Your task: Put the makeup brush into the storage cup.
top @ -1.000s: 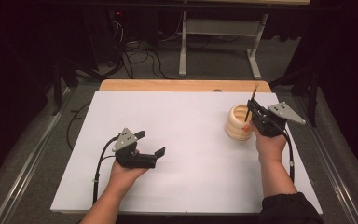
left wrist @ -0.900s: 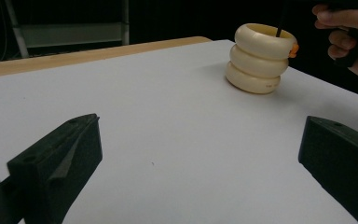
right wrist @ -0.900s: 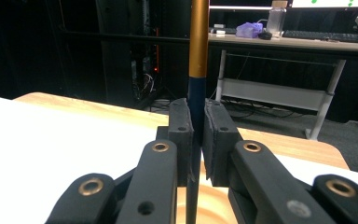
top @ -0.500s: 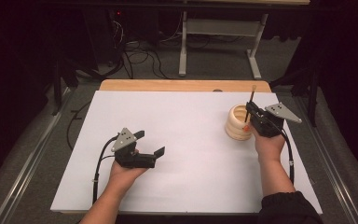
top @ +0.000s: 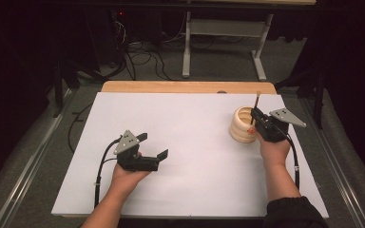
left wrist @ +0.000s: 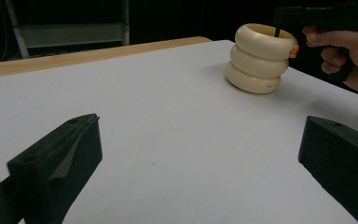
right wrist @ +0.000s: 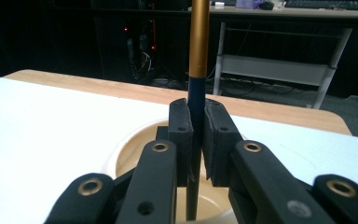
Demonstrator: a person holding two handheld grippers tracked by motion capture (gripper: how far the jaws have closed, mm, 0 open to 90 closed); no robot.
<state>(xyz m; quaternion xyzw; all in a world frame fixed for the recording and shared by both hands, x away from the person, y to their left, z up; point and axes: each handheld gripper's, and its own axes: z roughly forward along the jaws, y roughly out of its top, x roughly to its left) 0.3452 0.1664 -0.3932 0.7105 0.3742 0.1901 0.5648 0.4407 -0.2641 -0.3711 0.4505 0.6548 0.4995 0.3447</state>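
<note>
A cream ribbed cup (top: 241,127) stands at the right of the white table; it is also in the left gripper view (left wrist: 259,58) and its rim lies below the jaws in the right gripper view (right wrist: 130,147). My right gripper (top: 254,121) is shut on a thin brush (top: 256,105) with a dark handle and a gold band (right wrist: 198,46). The brush stands nearly upright, its lower end inside the cup's mouth. My left gripper (top: 153,145) rests on the table at the left, open, with nothing between its jaws (left wrist: 200,154).
The white sheet (top: 190,142) covers most of the table, and a wooden edge (top: 185,87) shows at the far side. Behind it are metal table legs (top: 186,52) and cables on the floor. A metal rail runs along each side of the table.
My right gripper has sunk a little with the brush, so the brush reaches deeper into the cup. The left gripper has stayed where it was.
</note>
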